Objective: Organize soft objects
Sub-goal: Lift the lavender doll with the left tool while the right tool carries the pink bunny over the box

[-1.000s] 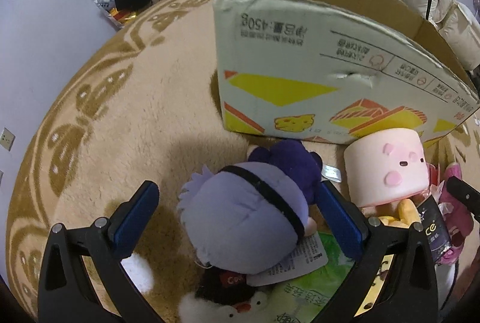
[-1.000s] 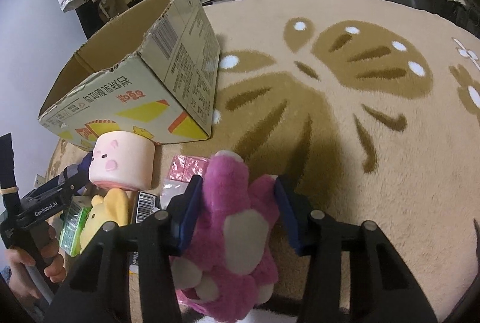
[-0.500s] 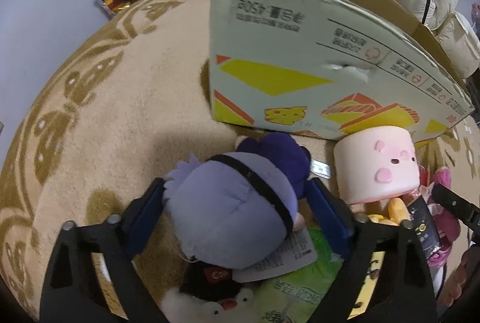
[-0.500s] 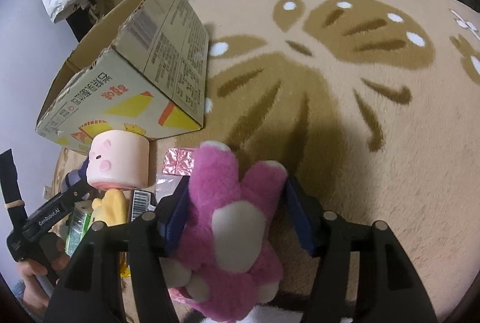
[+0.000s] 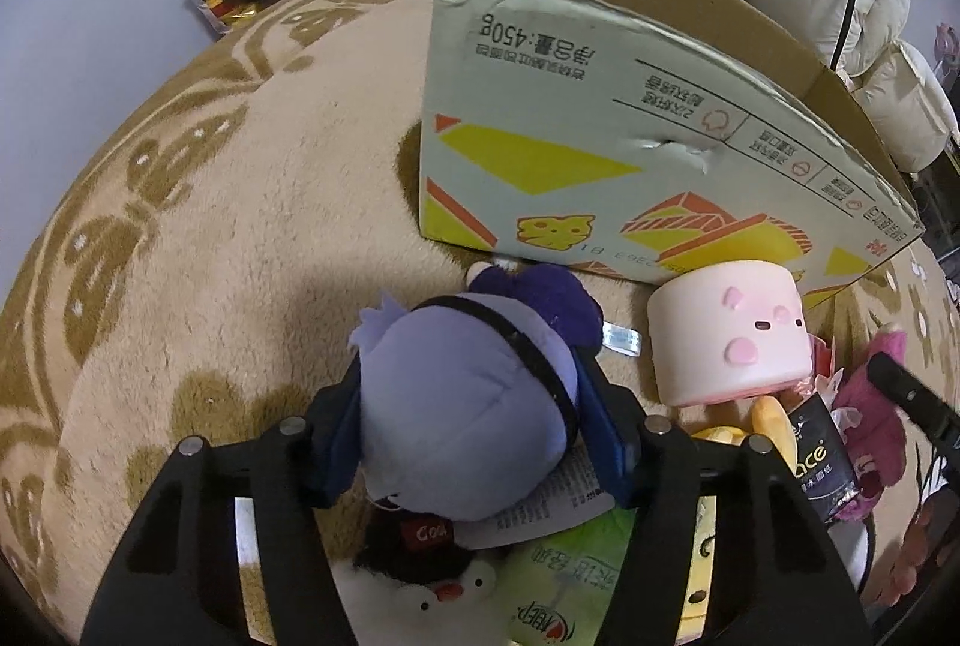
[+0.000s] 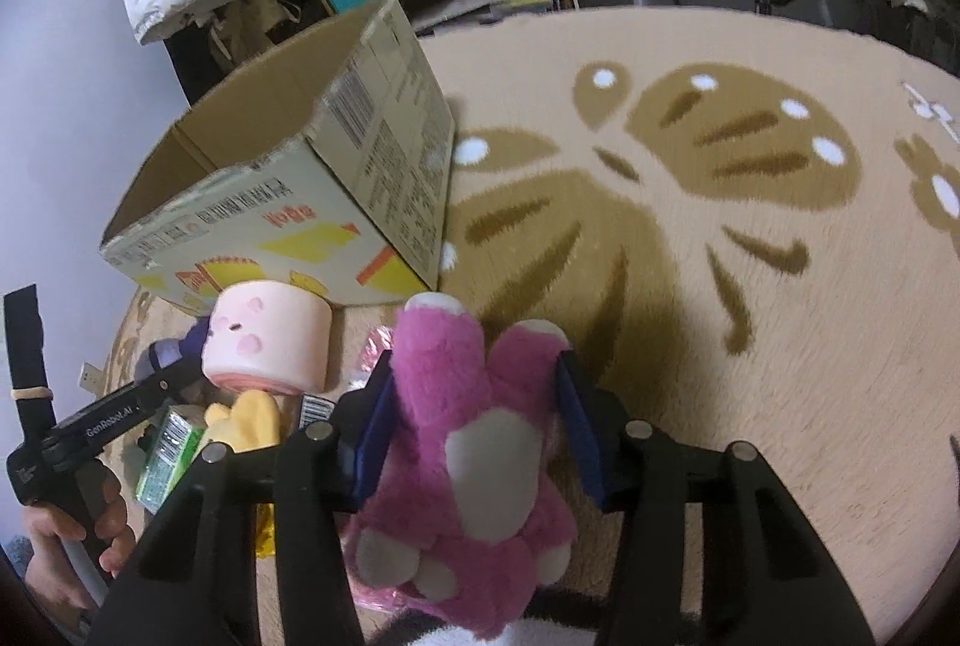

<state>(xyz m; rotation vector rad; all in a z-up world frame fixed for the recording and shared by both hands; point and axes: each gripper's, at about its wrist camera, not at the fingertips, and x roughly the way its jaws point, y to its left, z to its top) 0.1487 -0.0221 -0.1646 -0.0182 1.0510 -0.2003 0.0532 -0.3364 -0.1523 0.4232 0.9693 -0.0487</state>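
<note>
- Grasping step in hand, both sides at once: left claw [image 5: 474,406] just closed in on the lavender plush [image 5: 462,406], blue pads pressed into its flanks; right claw [image 6: 480,418] clamped around the pink plush [image 6: 468,442], jaws having narrowed a little just now with the toy between them.
- Lavender plush: lying on the rug [image 5: 240,226] at about 7 o'clock from the near corner of the cardboard box [image 5: 600,136], just in front of its printed wall, partly over a paper tag and a green packet [image 5: 558,586].
- Orientation, lavender plush: long axis running roughly 6 to 12 o'clock in the left wrist view, rounded head toward the camera, dark purple end pointing at the box.
- Pink plush: on the rug at 5 o'clock from the box, beside the pink cylinder toy [image 6: 270,340] and a yellow plush [image 6: 252,418].
- Orientation, pink plush: long axis along the claw, two limbs or ears pointing away toward 12 o'clock, pale patch facing up.
- Next move, as a judgement: lift each toy clear of the clutter, carry over the box rim, release inside the open top.
- Needs enough height to clear the tall near wall; squashy bodies likely to sag or slip, so firm squeeze kept through the lift.
</note>
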